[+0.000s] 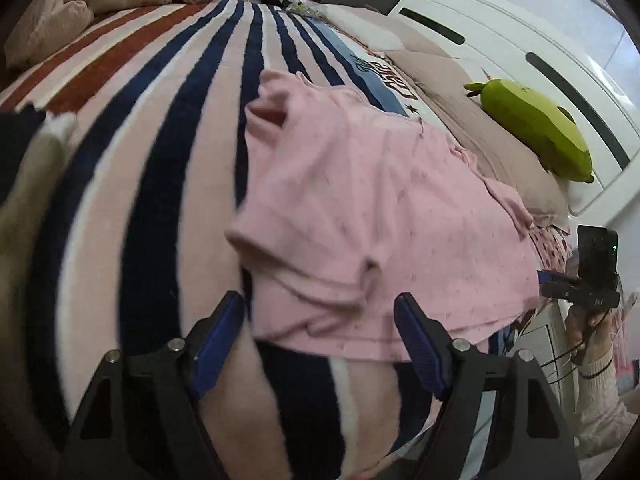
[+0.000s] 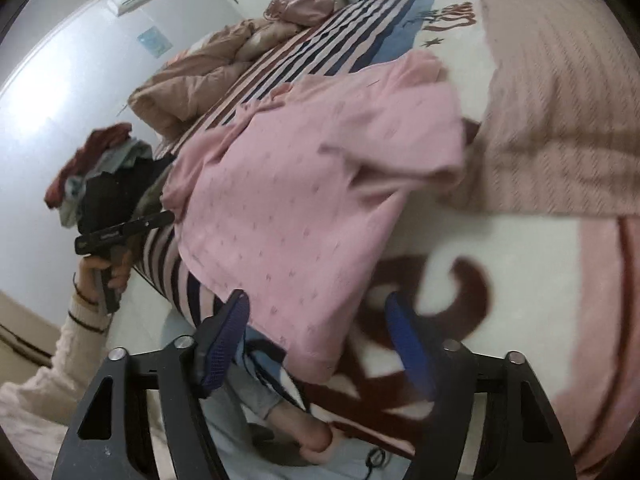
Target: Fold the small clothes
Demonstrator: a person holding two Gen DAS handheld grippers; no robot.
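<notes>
Garment (image 1: 360,208) spread on blanket (image 1: 160,160) at bed's edge, plush toy (image 1: 536,128) beyond it

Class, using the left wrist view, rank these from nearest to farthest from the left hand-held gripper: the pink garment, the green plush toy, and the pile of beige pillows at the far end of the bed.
1. Pink garment, its hem just ahead of the left hand-held gripper.
2. Green plush toy, on the right beside the white headboard.
3. Beige pillows, far upper left.

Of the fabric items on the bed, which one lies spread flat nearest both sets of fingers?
The pink dotted garment, at the bed's near edge; the tan quilts are bunched far off.
</notes>
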